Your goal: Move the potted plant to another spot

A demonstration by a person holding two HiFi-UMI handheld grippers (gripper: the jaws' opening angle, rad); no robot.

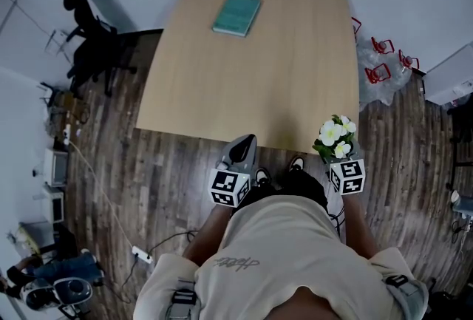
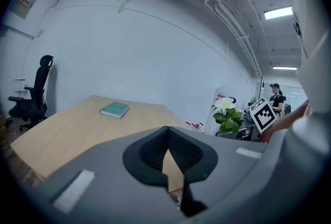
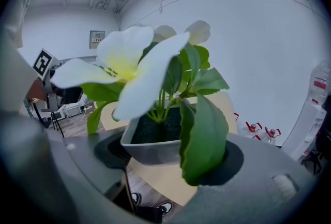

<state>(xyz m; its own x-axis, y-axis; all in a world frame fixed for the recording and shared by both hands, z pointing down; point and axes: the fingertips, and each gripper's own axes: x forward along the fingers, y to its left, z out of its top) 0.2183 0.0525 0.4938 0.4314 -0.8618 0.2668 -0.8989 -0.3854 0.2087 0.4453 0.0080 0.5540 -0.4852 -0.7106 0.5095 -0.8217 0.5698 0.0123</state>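
Potted plant (image 3: pixel 155 137), white blooms, at table (image 1: pixel 244 82) edge.
Right gripper (image 3: pixel 170 153) clamps its grey pot; left gripper (image 2: pixel 168 137) closed, empty (shirt (image 1: pixel 295 237) script illegible).

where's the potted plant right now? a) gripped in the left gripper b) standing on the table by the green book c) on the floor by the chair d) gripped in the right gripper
d: in the right gripper view the potted plant sits clamped between the fingers of the right gripper, and the left gripper is shut on nothing.
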